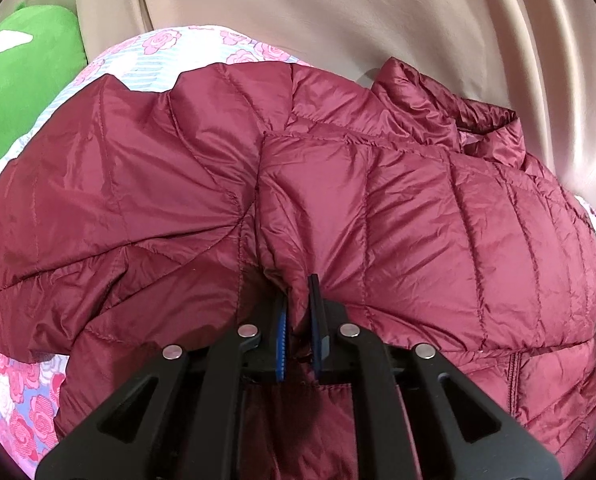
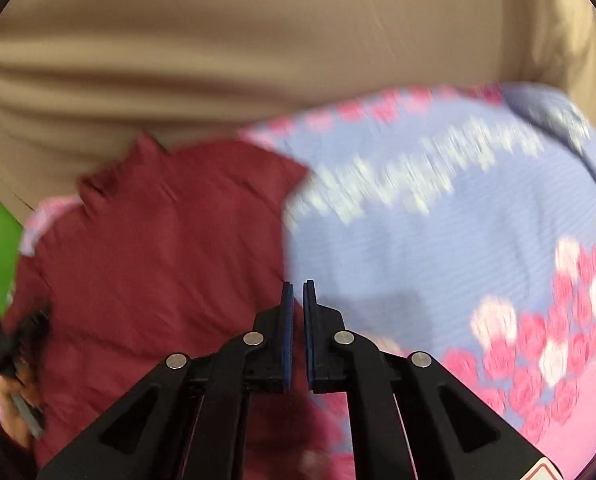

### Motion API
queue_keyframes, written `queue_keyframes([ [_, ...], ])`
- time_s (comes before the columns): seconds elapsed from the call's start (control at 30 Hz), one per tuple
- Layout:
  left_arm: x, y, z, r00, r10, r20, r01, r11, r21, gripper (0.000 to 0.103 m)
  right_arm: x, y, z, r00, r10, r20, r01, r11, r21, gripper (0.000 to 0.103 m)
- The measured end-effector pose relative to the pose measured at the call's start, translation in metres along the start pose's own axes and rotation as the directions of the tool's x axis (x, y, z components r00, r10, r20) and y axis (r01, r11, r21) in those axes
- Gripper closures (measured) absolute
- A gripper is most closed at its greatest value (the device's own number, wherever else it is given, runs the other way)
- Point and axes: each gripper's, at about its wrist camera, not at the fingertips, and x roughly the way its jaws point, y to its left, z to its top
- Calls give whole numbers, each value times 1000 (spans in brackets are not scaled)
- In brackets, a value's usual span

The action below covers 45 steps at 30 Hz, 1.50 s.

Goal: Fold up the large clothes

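— Left wrist view: what is the left gripper (image 1: 298, 300) doing?
— It is pinching a ridge of the maroon puffer jacket (image 1: 418, 216), probably to carry a fold; the jacket is spreading ahead of the fingers and to both sides, lying on the floral bedsheet (image 1: 13, 392).
— And the right gripper (image 2: 298, 300)?
— Its fingers are sitting nearly together, gripping nothing visible. The jacket is lying left of them, blurred.

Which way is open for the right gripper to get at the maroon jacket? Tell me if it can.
Probably yes. The right gripper, jaws nearly shut with nothing between them, hangs over the jacket edge on the floral sheet; nothing lies between. It would need to open first. The left gripper already pinches the jacket.
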Motion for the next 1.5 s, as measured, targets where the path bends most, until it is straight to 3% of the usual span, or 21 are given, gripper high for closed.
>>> queue_keyframes([
  [0.17,2,-4,0,1000,10,1,-11,1000,10,94,41,48,25,999,24,-27,-26,997,-67,99],
  [0.3,2,-2,0,1000,-13,4,13,1000,-4,92,90,37,14,998,-42,-36,39,996,-79,103],
  [0.43,4,-2,1,1000,-16,3,16,1000,-3,91,75,30,16,998,-55,-5,55,998,17,103],
  [0.53,4,-5,2,1000,-6,4,6,1000,5,91,57,47,21,999,-19,43,21,999,-48,100],
  [0.63,2,-4,1,1000,-15,9,15,1000,-6,90,91,50,15,989,-150,-13,147,980,-130,103],
  [0.73,-10,4,-6,1000,-20,18,21,999,-26,90,82,43,10,988,-156,2,156,985,-80,103],
  [0.87,-39,35,-17,999,-48,17,49,994,-96,88,42,59,-9,996,-90,1,89,990,-109,99],
  [0.9,-52,50,-21,999,-47,21,49,991,-121,78,31,68,-21,997,-75,-17,72,986,-153,99],
  [0.93,-62,62,-23,999,-34,28,37,989,-141,58,21,75,-34,998,-59,-26,53,980,-192,96],
  [1.0,-93,105,-31,997,19,76,-2,976,-216,34,0,81,-58,998,-43,-46,31,969,-243,94],
  [1.07,-120,156,-37,990,93,104,-56,949,-312,23,-14,81,-85,996,-12,-83,-10,966,-259,90],
  [1.13,-135,205,-42,983,159,89,-111,910,-400,20,-20,82,-104,994,12,-113,-41,966,-256,89],
  [1.23,-151,291,-55,971,231,59,-155,801,-578,20,-25,83,-127,993,2,-114,-33,960,-276,86],
  [1.27,-156,323,-63,964,261,50,-168,743,-648,20,-27,84,-133,995,-5,-99,-24,957,-290,83],
  [1.3,-159,343,-68,960,277,48,-169,707,-687,21,-29,85,-138,997,-19,-75,-5,952,-305,81],
  [1.33,-160,366,-74,958,284,45,-160,656,-737,21,-28,85,-140,997,-23,-67,1,951,-309,79],
  [1.43,-152,402,-87,972,231,50,-91,561,-823,25,-22,77,-139,996,-4,-90,-20,963,-268,78],
  [1.47,-145,409,-88,978,201,55,-63,535,-842,31,-20,73,-137,995,10,-99,-34,969,-243,78],
  [1.5,-140,411,-86,979,196,57,-58,534,-844,33,-18,68,-136,994,19,-104,-42,975,-217,78],
])
